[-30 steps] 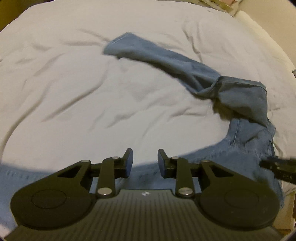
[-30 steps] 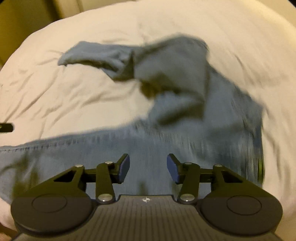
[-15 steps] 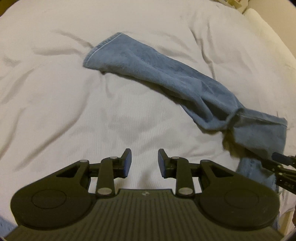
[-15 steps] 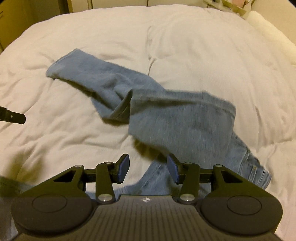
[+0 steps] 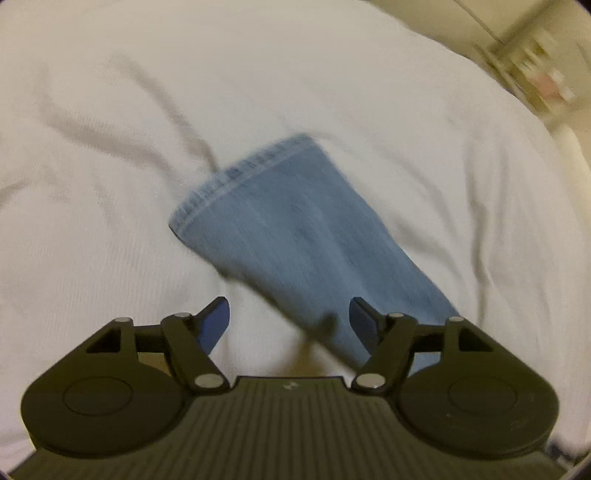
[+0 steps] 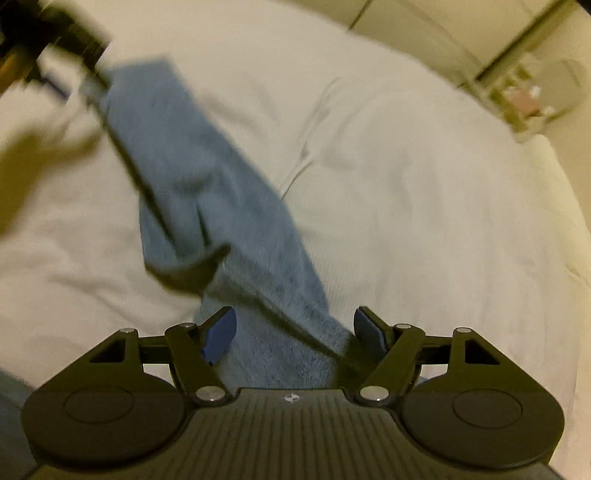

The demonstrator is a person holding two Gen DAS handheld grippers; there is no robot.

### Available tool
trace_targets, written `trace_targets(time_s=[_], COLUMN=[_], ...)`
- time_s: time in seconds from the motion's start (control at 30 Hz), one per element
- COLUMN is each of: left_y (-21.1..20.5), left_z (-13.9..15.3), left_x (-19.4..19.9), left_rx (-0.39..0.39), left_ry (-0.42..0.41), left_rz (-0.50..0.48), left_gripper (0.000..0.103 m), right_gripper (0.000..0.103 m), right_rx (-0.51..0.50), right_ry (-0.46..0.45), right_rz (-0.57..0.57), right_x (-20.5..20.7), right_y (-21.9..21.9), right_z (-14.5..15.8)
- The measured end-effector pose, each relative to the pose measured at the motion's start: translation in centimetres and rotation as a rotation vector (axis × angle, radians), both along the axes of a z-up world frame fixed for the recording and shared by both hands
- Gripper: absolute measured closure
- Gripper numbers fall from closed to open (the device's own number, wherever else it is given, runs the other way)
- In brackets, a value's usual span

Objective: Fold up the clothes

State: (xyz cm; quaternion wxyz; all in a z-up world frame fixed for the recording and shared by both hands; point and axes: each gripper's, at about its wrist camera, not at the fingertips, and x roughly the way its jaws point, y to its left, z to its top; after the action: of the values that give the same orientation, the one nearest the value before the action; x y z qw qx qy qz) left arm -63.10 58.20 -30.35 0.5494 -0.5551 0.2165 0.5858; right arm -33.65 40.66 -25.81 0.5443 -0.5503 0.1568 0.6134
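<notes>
Both grippers have opened wider than half a second ago, and both cameras have come much closer to the jeans, so the far leg end that lay well ahead now fills the middle of the left wrist view.

All around is the white bed cover (image 5: pixel 369 92), soft and full of wrinkles. Far off to the upper right of each gripper, past the edge of the bed, stands a blurry shelf (image 5: pixel 532 70) with small things on it; they are too smeared to name. Nothing lies on the bed between the grippers and the cloth.

The left gripper (image 5: pixel 289 322) has its fingers spread wide. It holds nothing. The blue jeans (image 5: pixel 295 236) lie flat on the bed just ahead of it, with the stitched hem at the far end and the leg running back toward the right finger and passing behind it.

The right gripper (image 6: pixel 293 334) is spread wide too and pinches nothing. The jeans (image 6: pixel 207 206) run from between its fingers up and away to the left, with a fold and a dark shadow partway along. At the far end of that leg, in the upper left corner, the left gripper (image 6: pixel 62 29) shows as a dark blur right by the cloth. I cannot tell if it touches it.
</notes>
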Motion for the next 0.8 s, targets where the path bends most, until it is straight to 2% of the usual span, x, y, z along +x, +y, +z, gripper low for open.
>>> trace_targets(time_s=[0.03,0.07,0.1,0.13,0.17,0.23,0.37,0.47,0.57,0.6,0.67,0.7,0.73,0.77,0.8], left_y=[0.9,1.7,2.5,2.9,2.8,1.7,-4.2,-10.6,-14.9,-15.6,-14.2,-13.3,-11.9,-10.3,-8.8], left_z=[-0.9,-1.8,-2.7,-3.1,-2.8,-0.7,7.3,14.6,20.8,22.4,22.8,22.7,22.1,21.0,19.8], left_x=[-0.3,-0.5,-0.7,-1.0,-1.1,-1.4,-3.9,-8.7,-12.8,-13.8,-15.0,-15.5,-16.0,-16.4,-16.6], left_rx=[-0.018,-0.036,-0.053,-0.055,-0.04,0.033,0.204,0.274,0.277,0.255,0.175,0.135,0.091,0.064,0.047], left_ry=[-0.008,-0.017,-0.027,-0.04,-0.051,-0.05,0.005,0.032,0.08,0.11,0.196,0.241,0.29,0.329,0.361], left_rz=[0.024,0.041,0.058,0.074,0.083,0.083,0.117,0.222,0.315,0.345,0.377,0.39,0.386,0.367,0.347], left_gripper=[0.05,0.062,0.081,0.094,0.098,0.099,0.1,0.1,0.098,0.095,0.088,0.074,0.062,0.062,0.059], right_gripper=[0.033,0.041,0.061,0.074,0.092,0.094,0.096,0.096,0.096,0.096,0.091,0.07,0.055,0.03,0.038], right_rx=[-0.013,-0.023,-0.035,-0.051,-0.066,-0.038,0.07,0.161,0.223,0.233,0.213,0.177,0.174,0.161,0.124], right_ry=[-0.028,-0.047,-0.058,-0.052,-0.045,-0.005,0.061,0.132,0.228,0.261,0.312,0.33,0.315,0.269,0.235], right_rz=[0.024,0.04,0.052,0.052,0.052,0.045,0.056,0.097,0.198,0.241,0.29,0.286,0.26,0.203,0.156], right_x=[-0.1,-0.1,0.0,0.2,0.4,0.9,1.9,2.7,2.6,2.3,1.1,0.2,-0.7,-1.9,-2.8], right_y=[0.0,-0.1,-0.2,-0.2,-0.3,-0.7,-2.3,-3.7,-4.2,-4.0,-1.8,0.4,2.2,4.3,5.8], right_z=[-0.5,-0.8,-1.1,-1.1,-1.1,-0.1,2.9,5.8,8.2,8.8,8.9,8.3,7.3,6.0,4.9])
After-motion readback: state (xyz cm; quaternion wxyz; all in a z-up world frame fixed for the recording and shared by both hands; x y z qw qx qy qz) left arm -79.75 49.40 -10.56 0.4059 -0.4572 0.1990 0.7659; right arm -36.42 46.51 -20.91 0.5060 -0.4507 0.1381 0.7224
